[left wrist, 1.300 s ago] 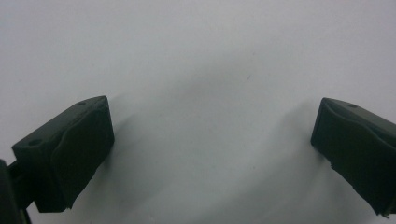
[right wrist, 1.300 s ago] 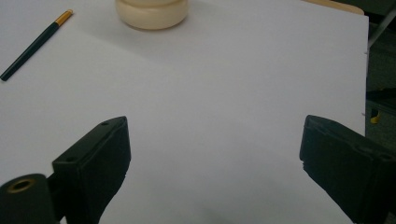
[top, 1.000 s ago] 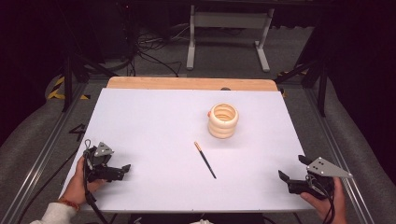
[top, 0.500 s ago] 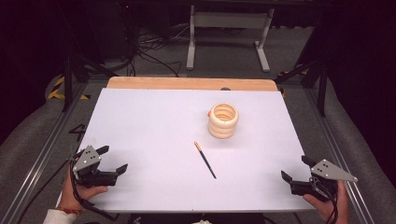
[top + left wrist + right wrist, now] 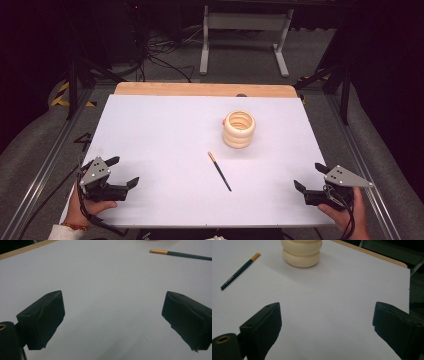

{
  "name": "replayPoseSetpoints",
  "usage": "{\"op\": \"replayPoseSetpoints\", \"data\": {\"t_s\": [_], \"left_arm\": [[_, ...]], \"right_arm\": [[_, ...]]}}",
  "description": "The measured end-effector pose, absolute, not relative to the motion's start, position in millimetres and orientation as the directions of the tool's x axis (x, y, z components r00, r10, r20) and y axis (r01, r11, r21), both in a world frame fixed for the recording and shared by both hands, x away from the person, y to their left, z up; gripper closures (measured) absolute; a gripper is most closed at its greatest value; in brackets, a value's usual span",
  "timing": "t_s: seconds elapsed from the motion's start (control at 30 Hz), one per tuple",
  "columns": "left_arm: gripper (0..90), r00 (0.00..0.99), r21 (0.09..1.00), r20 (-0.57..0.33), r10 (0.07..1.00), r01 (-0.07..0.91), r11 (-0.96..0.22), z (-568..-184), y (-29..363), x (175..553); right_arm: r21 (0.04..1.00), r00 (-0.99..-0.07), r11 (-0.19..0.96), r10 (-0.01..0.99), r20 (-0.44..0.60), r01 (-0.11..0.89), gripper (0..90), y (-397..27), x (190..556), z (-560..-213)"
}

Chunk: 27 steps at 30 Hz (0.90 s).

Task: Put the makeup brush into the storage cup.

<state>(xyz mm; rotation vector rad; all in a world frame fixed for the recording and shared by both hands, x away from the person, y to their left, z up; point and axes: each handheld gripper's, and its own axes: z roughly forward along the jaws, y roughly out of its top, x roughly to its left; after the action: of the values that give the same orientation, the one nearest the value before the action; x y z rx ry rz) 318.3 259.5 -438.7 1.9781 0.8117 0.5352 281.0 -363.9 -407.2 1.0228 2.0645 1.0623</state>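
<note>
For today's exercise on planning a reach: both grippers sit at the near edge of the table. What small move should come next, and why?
Probably the left gripper should ease forward toward the pencil. Its jaws stand wide open and hold nothing, and the pencil lies flat and alone on the white table, nearer than the ribbed cream holder. The right gripper, also open, can wait.

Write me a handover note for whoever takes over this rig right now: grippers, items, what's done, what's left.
Left gripper: open, holding nothing, low over the near left part of the white table sheet.
Right gripper: open, holding nothing, at the near right edge.
Slim dark pencil with a gold band: lying flat mid-table, untouched, gold end pointing away from the person.
Cream ribbed ring-shaped cup: upright beyond the pencil, apart from it; what is inside cannot be made out.
Done: nothing visible so far.
Left: probably grasp the pencil and stand it in the cup.
</note>
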Motion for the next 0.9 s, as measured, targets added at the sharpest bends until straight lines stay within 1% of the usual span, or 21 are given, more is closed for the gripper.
{"op": "replayPoseSetpoints", "data": {"t_s": [0.43, 0.9], "left_arm": [[5.9, 0.69, 0.864, 0.067, 0.72, 0.321, -0.388, -439, 259, 318], [6.0, 0.69, 0.861, 0.066, 0.721, 0.325, -0.39, -441, 259, 319]], "right_arm": [[0.838, -0.575, 0.417, 0.803, -0.159, 0.351, 9.9, -340, 296, -402], [0.818, -0.632, 0.453, 0.761, -0.148, 0.355, 14.1, -309, 310, -400]]}}
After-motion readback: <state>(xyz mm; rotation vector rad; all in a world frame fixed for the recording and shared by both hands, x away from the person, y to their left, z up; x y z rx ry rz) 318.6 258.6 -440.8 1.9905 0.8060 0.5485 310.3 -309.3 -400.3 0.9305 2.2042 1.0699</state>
